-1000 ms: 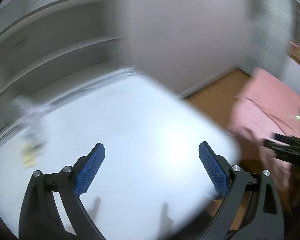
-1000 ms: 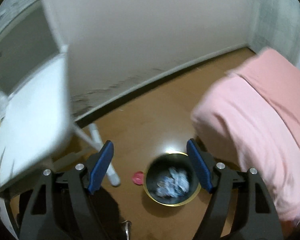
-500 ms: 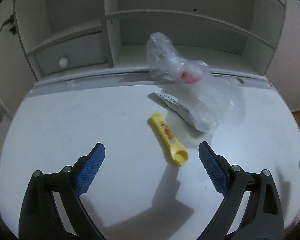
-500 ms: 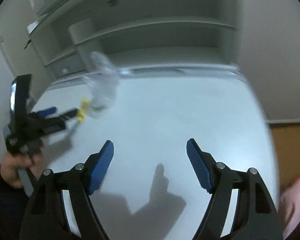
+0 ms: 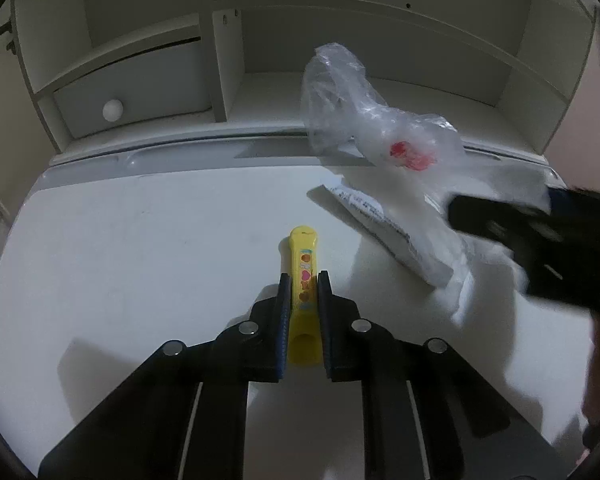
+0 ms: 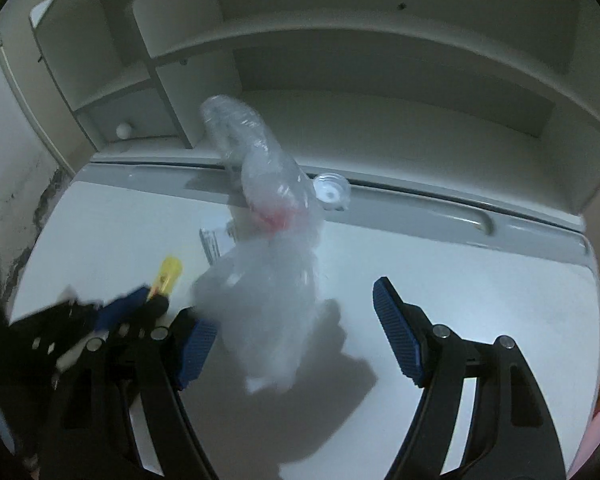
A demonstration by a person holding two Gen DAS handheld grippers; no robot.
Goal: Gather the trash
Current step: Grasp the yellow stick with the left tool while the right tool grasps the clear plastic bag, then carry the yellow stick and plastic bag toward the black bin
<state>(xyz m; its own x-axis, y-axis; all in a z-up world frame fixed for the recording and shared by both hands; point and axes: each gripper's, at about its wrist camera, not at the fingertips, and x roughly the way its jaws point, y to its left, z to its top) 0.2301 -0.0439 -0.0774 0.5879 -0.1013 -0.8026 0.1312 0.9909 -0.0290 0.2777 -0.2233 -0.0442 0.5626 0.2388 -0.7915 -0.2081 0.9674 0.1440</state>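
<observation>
A yellow tube-shaped wrapper (image 5: 303, 276) lies on the white desk (image 5: 140, 264); my left gripper (image 5: 303, 280) is shut on its near half. It also shows in the right wrist view (image 6: 167, 276). A crumpled clear plastic bag (image 5: 380, 136) with a red mark stands to the right, over a white printed packet (image 5: 384, 232). In the right wrist view the bag (image 6: 272, 264) sits between my fingers; my right gripper (image 6: 296, 320) is open around it, left pad (image 6: 196, 344) close to it. The right gripper shows blurred at the left wrist view's right edge (image 5: 540, 240).
A white hutch with shelves (image 5: 340, 32) and a small drawer with a round knob (image 5: 112, 109) stands at the desk's back. A clear cap (image 6: 331, 191) lies in the groove behind the bag. The desk's right edge (image 6: 596, 320) borders wooden floor.
My left gripper moved forward and shut on the yellow wrapper. My right gripper swung from the bin on the floor to the desk and came around the plastic bag.
</observation>
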